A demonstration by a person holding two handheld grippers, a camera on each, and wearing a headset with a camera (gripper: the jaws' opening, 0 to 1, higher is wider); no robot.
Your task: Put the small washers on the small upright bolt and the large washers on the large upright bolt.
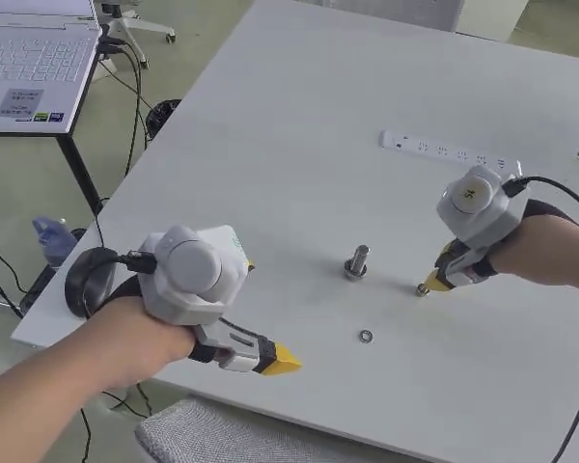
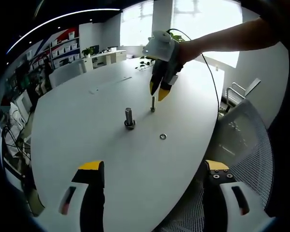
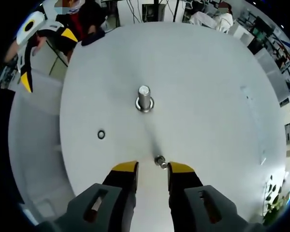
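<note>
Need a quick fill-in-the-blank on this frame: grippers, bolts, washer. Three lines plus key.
1. The left gripper holds its jaws wide ___.
2. Exactly ___ loose washer lies flat on the table.
3. Of the small upright bolt and the large upright bolt, the right gripper has its tips at the ___ one.

Missing words: open; one; small.

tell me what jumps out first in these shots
Two yellow-tipped grippers work over a white table: the right gripper hovers open close to the small upright bolt, and the left gripper is open near the front edge. Between them stands the large upright bolt, with one loose washer lying flat nearer the person.
</note>
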